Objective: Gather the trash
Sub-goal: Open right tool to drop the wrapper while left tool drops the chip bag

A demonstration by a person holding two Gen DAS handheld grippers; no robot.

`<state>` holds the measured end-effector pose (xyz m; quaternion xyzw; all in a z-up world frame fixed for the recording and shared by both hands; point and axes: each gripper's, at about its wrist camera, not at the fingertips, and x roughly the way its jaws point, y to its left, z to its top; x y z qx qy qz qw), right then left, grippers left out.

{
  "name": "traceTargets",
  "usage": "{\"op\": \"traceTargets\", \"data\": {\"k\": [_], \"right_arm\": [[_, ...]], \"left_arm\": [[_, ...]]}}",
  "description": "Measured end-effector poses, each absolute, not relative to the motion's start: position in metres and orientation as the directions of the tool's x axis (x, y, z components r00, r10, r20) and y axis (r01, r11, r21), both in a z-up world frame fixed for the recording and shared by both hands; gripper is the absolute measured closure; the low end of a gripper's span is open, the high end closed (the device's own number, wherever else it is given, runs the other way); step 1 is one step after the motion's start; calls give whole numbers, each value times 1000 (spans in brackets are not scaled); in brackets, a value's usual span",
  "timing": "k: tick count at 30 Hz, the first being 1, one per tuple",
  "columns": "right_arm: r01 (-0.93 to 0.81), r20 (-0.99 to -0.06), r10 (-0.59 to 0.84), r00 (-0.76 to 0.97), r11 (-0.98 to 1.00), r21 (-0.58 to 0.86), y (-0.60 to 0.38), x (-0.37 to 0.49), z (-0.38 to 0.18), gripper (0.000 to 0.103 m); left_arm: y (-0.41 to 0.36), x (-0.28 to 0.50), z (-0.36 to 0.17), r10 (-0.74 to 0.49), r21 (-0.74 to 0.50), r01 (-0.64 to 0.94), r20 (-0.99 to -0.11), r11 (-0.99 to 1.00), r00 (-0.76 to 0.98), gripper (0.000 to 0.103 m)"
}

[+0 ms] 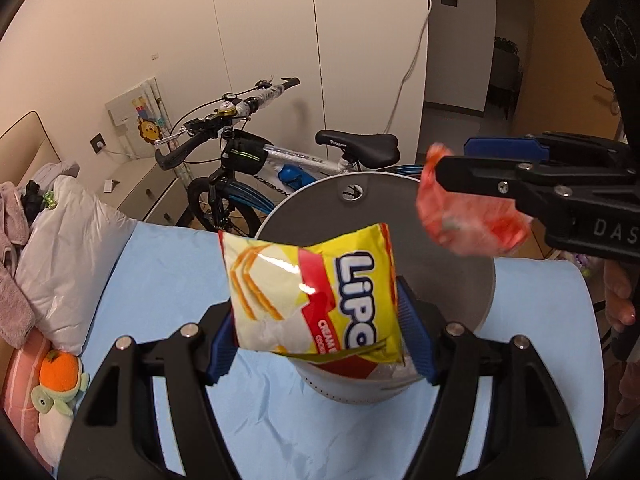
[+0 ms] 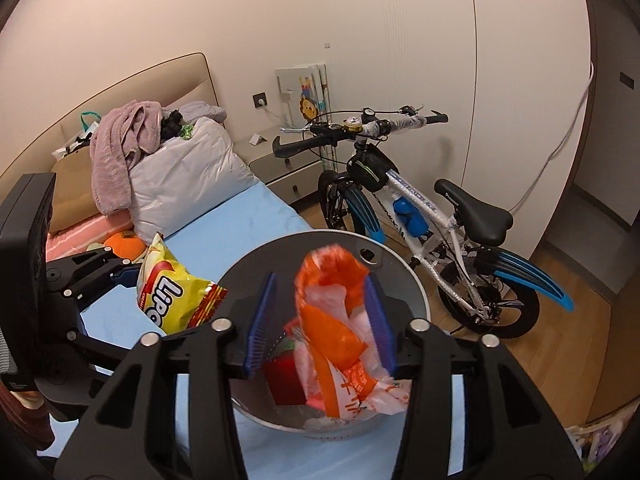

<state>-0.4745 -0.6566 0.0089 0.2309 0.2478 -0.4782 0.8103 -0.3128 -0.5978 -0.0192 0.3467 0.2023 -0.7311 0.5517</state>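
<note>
both tongs are over the round bin [image 2: 416, 292] on the bed — the left gripper [image 1: 316, 320] squeezes the yellow cookie bag [image 1: 312, 292], the right gripper [image 2: 320, 320] squeezes the orange wrapper [image 2: 332, 320] — next, probably let go so they drop in.

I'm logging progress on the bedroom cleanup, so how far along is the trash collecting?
Done: red trash already lies in the open bin. In hand: the left gripper holds a yellow Lipo wrapper over the bin, and the right gripper holds an orange-and-white wrapper above it. Left: dropping both in.
</note>
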Motion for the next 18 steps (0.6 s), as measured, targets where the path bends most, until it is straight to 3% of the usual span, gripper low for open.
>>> {"op": "traceTargets", "data": {"k": [18], "right_arm": [[902,-613,-687,391,419,106,-670,-477,8,54]], "left_arm": [[-627,-319,-36,-632,82,946,-762,-314,-144,19]]}}
